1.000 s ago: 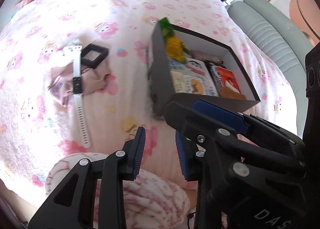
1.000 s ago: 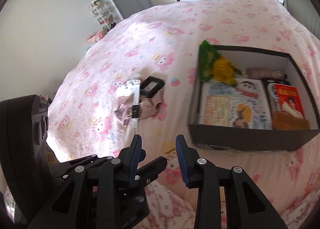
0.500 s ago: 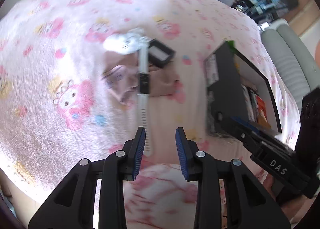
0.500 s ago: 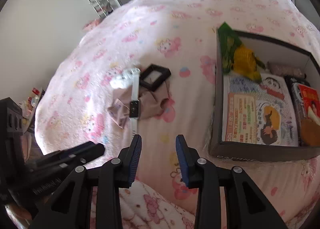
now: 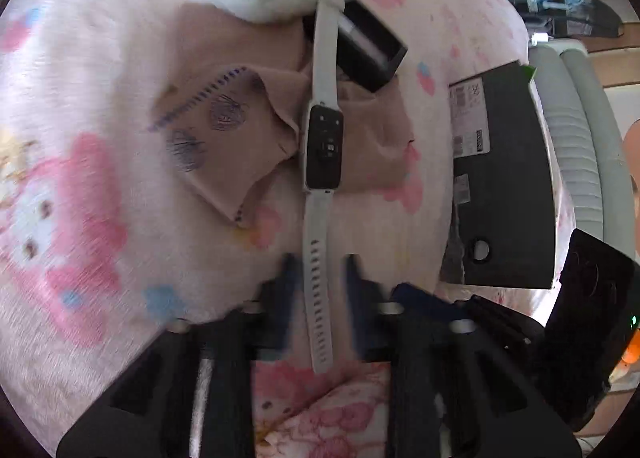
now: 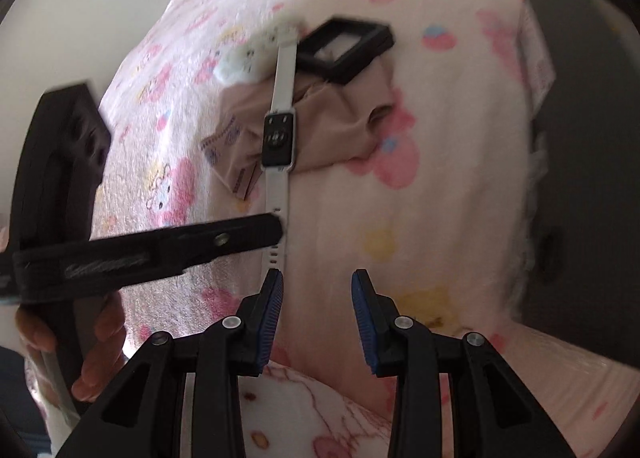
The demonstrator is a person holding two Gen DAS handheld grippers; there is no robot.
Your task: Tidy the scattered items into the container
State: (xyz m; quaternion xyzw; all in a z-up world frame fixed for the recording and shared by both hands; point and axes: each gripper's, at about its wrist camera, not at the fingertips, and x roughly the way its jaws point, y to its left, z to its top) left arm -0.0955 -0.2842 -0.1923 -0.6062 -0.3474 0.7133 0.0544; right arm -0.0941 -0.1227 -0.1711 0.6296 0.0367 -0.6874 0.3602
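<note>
The left gripper [image 5: 318, 274] sits at lower centre of its view, jaws apart on either side of the watch [image 5: 324, 146] strap's holed end, not yet pinching it. The watch lies lengthwise across a beige cloth [image 5: 240, 130] on the pink blanket [image 5: 80, 178], its far strap beside a small black frame [image 5: 368, 46]. The right gripper [image 6: 316, 298] hovers wide open, holding nothing. The box [image 5: 504, 178] stands at the right edge.

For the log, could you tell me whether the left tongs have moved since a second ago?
Yes: the left tongs have moved forward and away from the box, and now straddle the watch strap.
</note>
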